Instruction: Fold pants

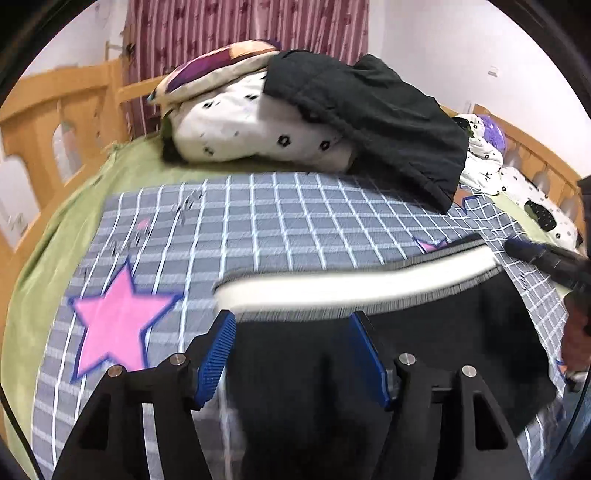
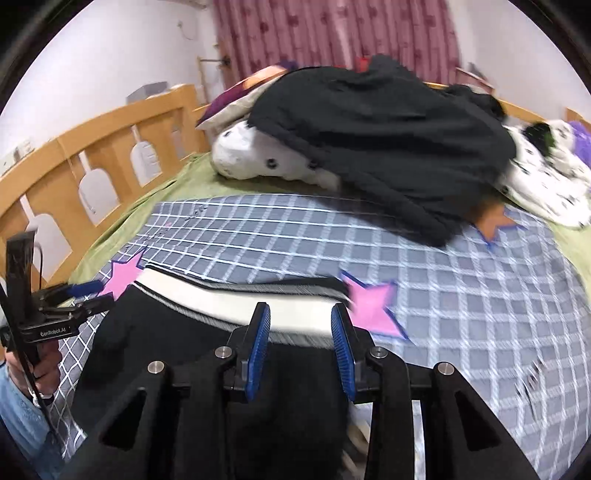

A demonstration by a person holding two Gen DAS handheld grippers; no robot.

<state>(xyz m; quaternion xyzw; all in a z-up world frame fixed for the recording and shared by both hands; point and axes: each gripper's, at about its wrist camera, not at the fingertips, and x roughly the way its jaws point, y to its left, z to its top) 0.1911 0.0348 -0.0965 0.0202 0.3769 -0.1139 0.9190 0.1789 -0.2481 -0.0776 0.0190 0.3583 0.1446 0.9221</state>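
Black pants (image 1: pixel 424 332) with a white, grey-edged waistband (image 1: pixel 351 284) lie flat on a grey checked blanket (image 1: pixel 258 229). My left gripper (image 1: pixel 291 321) hovers over the waistband's left end, open, its blue pads wide apart and clear of the cloth. In the right wrist view the same pants (image 2: pixel 155 332) and waistband (image 2: pixel 221 295) stretch to the left. My right gripper (image 2: pixel 299 308) is open over the waistband's right end, the fabric showing in the gap. The left gripper (image 2: pixel 99 293) shows at the far left, held by a hand.
A black garment (image 1: pixel 369 122) drapes over a pile of white spotted bedding (image 1: pixel 240 136) and a pillow at the far side. A wooden bed rail (image 2: pixel 92 147) runs along the left, over a green sheet (image 1: pixel 55 229). Pink curtains (image 2: pixel 332 33) hang behind.
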